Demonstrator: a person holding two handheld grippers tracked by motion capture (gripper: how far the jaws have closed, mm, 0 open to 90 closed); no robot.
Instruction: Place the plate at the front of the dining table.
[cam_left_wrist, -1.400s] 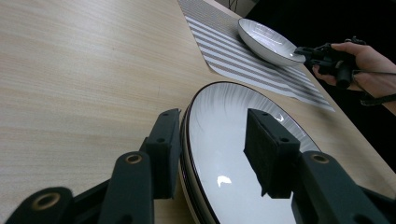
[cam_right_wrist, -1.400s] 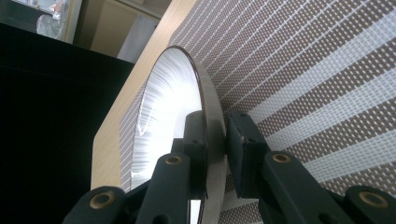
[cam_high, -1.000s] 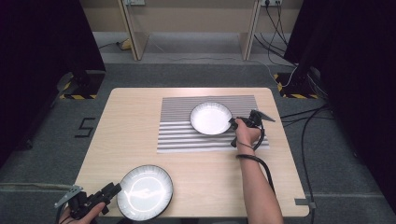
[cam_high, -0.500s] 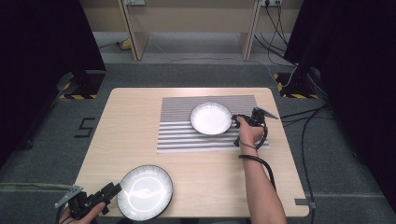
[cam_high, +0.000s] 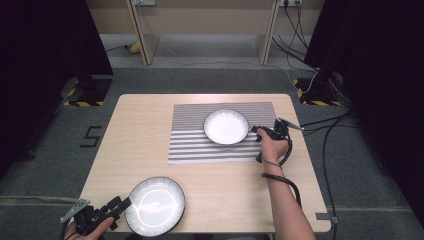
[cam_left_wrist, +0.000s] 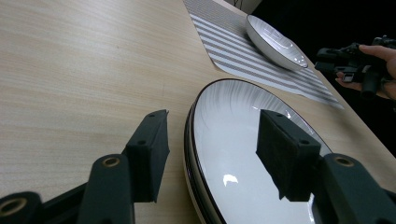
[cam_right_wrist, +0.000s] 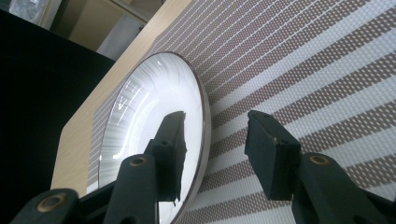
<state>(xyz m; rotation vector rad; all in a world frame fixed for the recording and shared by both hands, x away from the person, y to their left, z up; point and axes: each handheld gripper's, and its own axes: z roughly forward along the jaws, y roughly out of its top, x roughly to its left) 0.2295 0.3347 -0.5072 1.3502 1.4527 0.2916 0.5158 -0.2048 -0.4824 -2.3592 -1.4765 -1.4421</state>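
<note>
Both my tongs just opened, nothing clamped. Left gripper straddles the rim of the plate at the table's near-left corner; right gripper straddles the rim of the bowl on the striped mat, far-right area. Back straight off both rims, no nudging. Versus earlier: the right gripper has drawn slightly away from the bowl; dishes unmoved.

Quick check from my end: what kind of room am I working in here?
Likely a lab or recording studio, not a home. A lone wooden table stands on grey carpet, black curtains hang on both sides, cables trail over the floor, and a "5" marker is taped there.
</note>
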